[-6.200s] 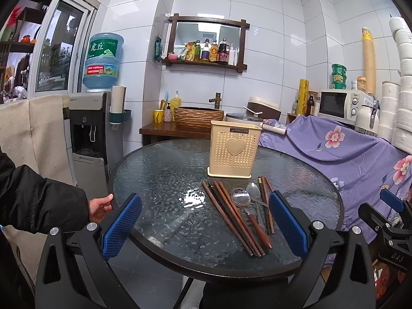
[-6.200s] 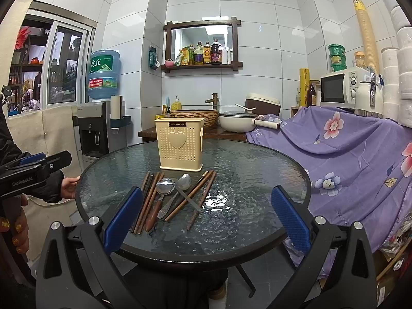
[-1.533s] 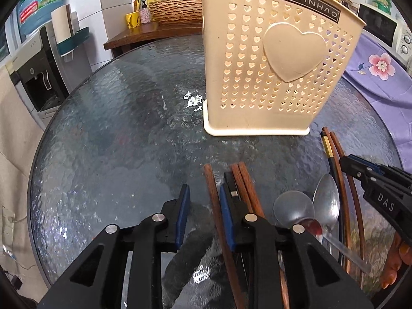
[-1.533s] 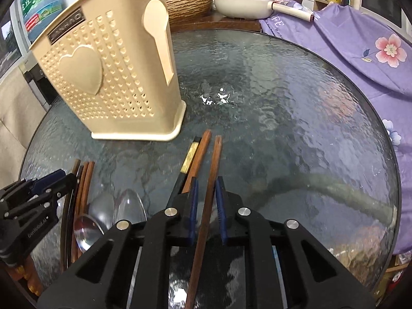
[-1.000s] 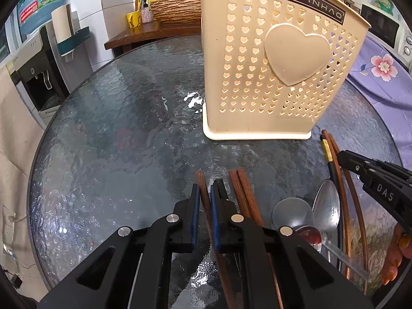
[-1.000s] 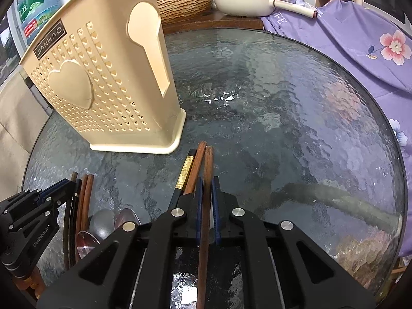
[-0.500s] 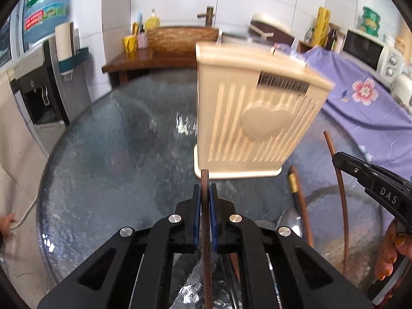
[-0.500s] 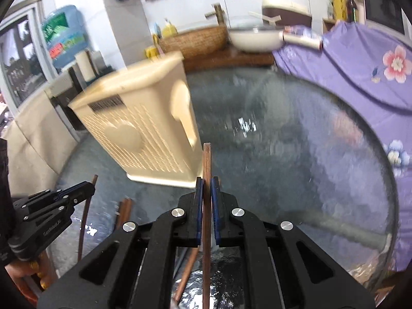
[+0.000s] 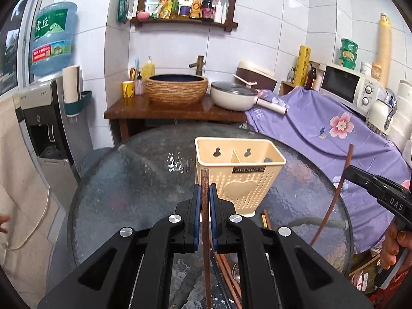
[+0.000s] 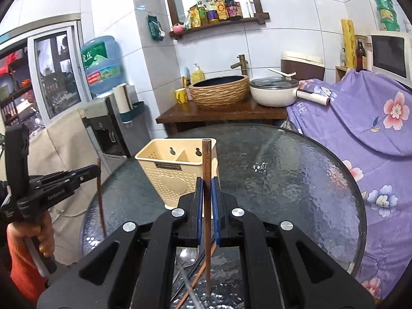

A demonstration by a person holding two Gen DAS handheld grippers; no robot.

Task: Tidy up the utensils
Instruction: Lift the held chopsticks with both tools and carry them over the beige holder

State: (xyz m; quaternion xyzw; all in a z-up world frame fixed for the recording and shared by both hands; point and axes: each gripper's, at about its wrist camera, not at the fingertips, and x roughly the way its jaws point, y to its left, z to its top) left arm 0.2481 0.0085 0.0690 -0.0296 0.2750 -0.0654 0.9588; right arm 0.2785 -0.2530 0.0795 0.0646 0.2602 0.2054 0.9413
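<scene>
**A chopstick in each gripper, holder ahead**

Your left gripper (image 9: 203, 202) pinches a chopstick (image 9: 205, 221) upright, so its tip can drop into the holder (image 9: 239, 177) standing on the table (image 9: 123, 180). Your right gripper (image 10: 206, 200) is clamped on a second chopstick (image 10: 206, 180) the same way. Both point forward and slightly down, above the spoons (image 10: 189, 256) lying near the table's front edge.

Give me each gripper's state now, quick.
Left gripper: shut on a brown chopstick.
Right gripper: shut on another brown chopstick.
</scene>
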